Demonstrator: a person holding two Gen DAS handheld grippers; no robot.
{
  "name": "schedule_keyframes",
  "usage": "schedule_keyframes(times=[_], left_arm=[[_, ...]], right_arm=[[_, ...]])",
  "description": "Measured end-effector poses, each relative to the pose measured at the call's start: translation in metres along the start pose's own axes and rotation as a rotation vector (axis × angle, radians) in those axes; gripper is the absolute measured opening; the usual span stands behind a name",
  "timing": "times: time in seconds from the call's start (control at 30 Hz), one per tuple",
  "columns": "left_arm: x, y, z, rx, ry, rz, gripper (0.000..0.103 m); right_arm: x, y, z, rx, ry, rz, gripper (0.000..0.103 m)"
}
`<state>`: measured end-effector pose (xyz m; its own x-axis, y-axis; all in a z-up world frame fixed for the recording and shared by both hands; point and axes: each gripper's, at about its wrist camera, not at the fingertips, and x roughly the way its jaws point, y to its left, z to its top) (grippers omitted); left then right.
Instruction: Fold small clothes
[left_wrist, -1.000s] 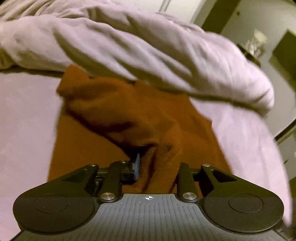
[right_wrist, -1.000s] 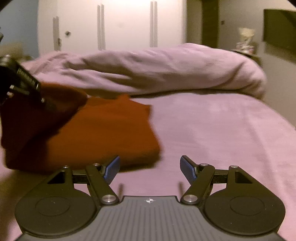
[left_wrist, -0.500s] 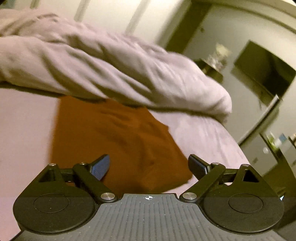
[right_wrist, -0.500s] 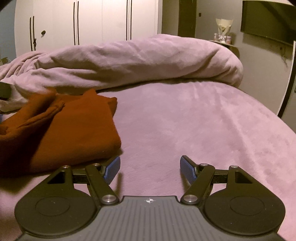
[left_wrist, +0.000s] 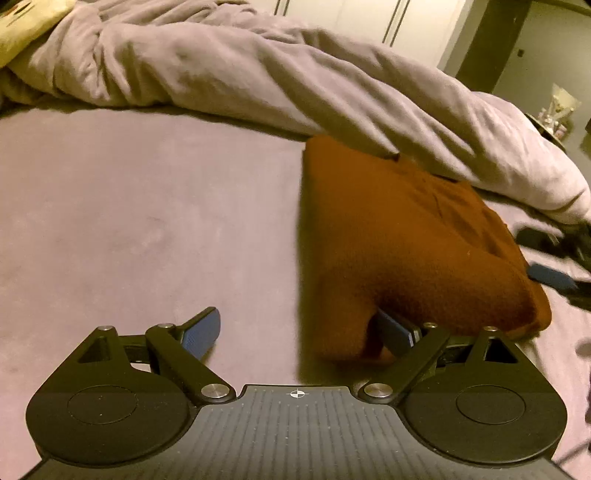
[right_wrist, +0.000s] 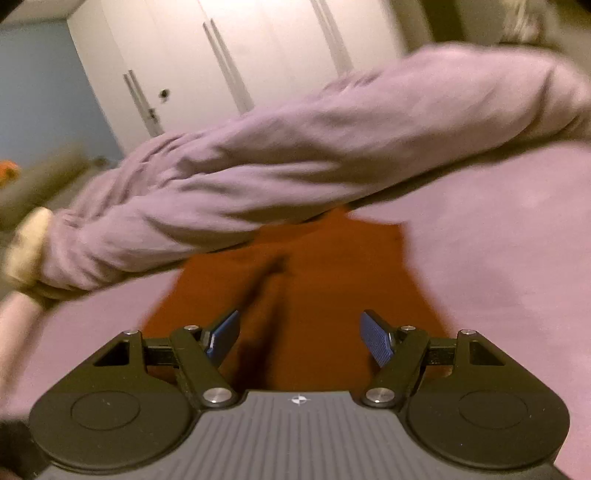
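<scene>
A folded rust-orange garment lies on the pale purple bed, its far edge against the bunched duvet. My left gripper is open at the garment's near left corner; its right finger sits under the cloth's edge. My right gripper is open and empty, low over the near edge of the same garment. The right gripper also shows in the left wrist view at the garment's right side.
A rolled purple duvet runs across the back of the bed, also in the right wrist view. White wardrobe doors stand behind. A dresser with ornaments is at far right.
My left gripper let go of the garment, opened and shifted left to its near corner. My right gripper swung from bare bed onto the garment's edge.
</scene>
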<state>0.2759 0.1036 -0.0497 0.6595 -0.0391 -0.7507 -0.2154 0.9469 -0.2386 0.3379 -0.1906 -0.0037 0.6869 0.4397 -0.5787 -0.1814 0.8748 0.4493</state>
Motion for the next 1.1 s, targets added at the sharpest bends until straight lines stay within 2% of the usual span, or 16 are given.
schedule_keyframes(times=[0.17, 0.3, 0.43, 0.5, 0.6, 0.67, 0.77, 0.93, 1.1], left_arm=[[0.004, 0.002, -0.001, -0.022, 0.0, -0.015, 0.095], [0.008, 0.005, -0.002, -0.036, 0.013, -0.013, 0.096], [0.006, 0.003, -0.001, -0.029, 0.019, 0.001, 0.096], [0.002, 0.001, -0.001, -0.021, 0.019, 0.013, 0.096], [-0.002, -0.003, 0.001, -0.008, 0.0, 0.018, 0.096], [-0.003, -0.007, 0.002, 0.002, -0.002, 0.003, 0.096], [0.0, -0.015, 0.002, 0.015, 0.005, -0.019, 0.097], [0.004, -0.029, 0.001, 0.064, 0.013, -0.034, 0.097], [0.008, -0.037, 0.003, 0.085, 0.021, -0.035, 0.097]], right_arm=[[0.053, 0.01, 0.024, 0.056, 0.15, 0.077, 0.07], [0.084, 0.019, 0.024, 0.081, 0.215, 0.111, 0.059], [0.097, 0.025, 0.023, 0.076, 0.25, 0.121, 0.017], [0.084, 0.041, 0.027, -0.061, 0.204, 0.081, 0.014], [0.056, 0.066, 0.034, -0.301, 0.07, 0.034, 0.013], [0.039, 0.078, 0.038, -0.45, -0.023, -0.019, 0.011], [0.029, 0.084, 0.033, -0.612, -0.1, -0.106, 0.011], [0.041, 0.069, 0.014, -0.741, -0.12, -0.255, 0.011], [0.054, 0.062, 0.001, -0.819, -0.132, -0.33, 0.01]])
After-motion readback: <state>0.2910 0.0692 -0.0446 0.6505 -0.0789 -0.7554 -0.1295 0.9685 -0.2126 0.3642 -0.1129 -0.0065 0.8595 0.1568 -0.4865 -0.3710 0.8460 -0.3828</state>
